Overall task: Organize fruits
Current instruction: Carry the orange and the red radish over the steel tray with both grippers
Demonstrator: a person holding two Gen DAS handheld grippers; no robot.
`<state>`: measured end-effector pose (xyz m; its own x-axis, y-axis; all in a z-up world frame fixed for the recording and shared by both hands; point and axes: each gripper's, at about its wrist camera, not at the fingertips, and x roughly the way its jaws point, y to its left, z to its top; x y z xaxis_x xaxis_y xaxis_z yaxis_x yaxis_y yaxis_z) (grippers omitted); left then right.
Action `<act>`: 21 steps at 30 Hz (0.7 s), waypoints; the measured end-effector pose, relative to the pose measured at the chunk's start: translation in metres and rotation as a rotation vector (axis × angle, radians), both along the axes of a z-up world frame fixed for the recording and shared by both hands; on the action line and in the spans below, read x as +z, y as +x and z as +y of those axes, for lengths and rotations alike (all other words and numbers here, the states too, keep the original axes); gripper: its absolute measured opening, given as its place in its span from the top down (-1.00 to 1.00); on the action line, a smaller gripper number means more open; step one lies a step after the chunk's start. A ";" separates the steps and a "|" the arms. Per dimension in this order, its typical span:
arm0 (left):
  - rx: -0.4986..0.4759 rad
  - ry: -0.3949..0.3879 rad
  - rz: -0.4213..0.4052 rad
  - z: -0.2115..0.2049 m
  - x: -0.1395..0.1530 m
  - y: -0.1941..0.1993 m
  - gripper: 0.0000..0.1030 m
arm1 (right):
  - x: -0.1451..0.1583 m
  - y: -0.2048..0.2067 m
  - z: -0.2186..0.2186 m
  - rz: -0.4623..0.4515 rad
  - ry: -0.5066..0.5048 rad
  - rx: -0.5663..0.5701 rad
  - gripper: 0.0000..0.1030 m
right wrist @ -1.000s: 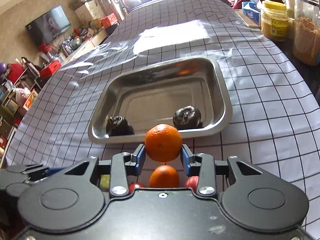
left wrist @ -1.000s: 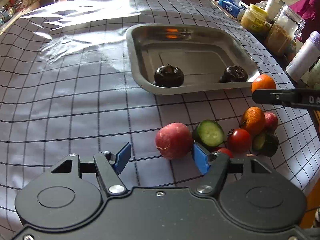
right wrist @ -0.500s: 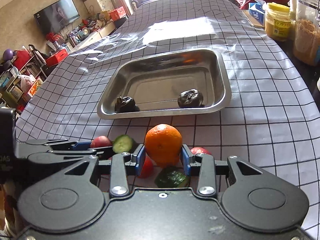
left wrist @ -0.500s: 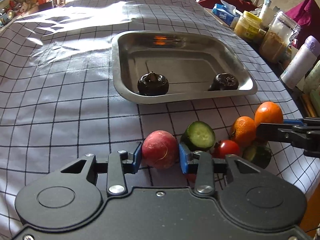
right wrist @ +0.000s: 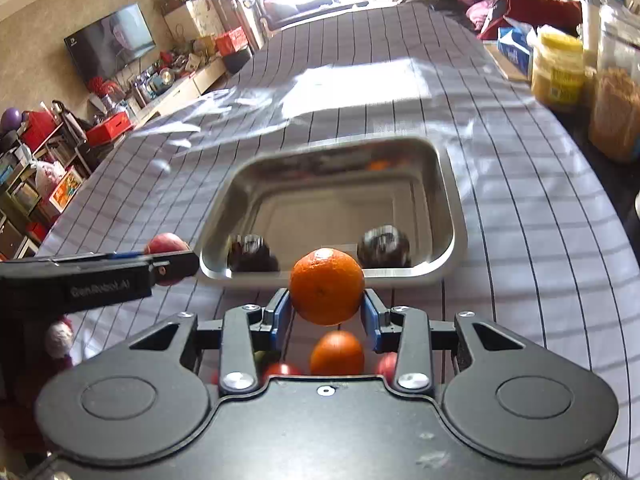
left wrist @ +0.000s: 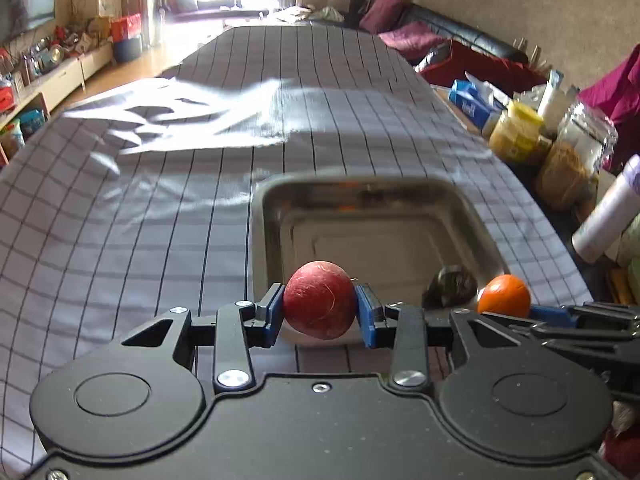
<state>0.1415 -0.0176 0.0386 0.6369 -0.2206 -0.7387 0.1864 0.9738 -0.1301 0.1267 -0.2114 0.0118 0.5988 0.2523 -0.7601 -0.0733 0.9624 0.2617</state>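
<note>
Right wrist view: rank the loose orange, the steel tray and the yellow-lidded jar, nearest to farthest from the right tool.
1. Loose orange, on the cloth just beneath the right tool.
2. Steel tray, straight ahead.
3. Yellow-lidded jar, far right, beyond the tray.

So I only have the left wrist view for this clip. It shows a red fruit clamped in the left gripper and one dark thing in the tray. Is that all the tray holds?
Observer: No. The right wrist view shows two dark fruits in the tray, one on the near left and one on the near right.
Operator: And the orange at my right edge, is it resting on the table?
Observer: No, the right gripper holds that orange between its pads, clear of the cloth.
Operator: Anything left to collect?
Observer: Yes, below it a second orange and some small red fruits lie on the table.
</note>
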 end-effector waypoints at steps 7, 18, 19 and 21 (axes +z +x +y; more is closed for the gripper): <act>0.085 0.023 -0.055 -0.011 0.011 0.032 0.10 | 0.012 0.035 0.004 -0.055 -0.007 -0.039 0.23; 0.145 0.014 0.001 -0.011 -0.024 0.064 0.10 | -0.004 0.069 0.004 -0.064 -0.027 -0.110 0.23; 0.141 0.020 0.003 -0.012 -0.025 0.063 0.10 | -0.007 0.071 0.004 -0.059 -0.028 -0.114 0.23; 0.138 0.019 0.002 -0.010 -0.030 0.061 0.10 | -0.013 0.074 0.003 -0.050 -0.028 -0.116 0.23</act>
<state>0.2026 -0.0277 0.0091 0.6589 -0.1170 -0.7430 0.0503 0.9925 -0.1117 0.2003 -0.2084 -0.0013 0.6600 0.1585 -0.7343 0.0266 0.9720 0.2337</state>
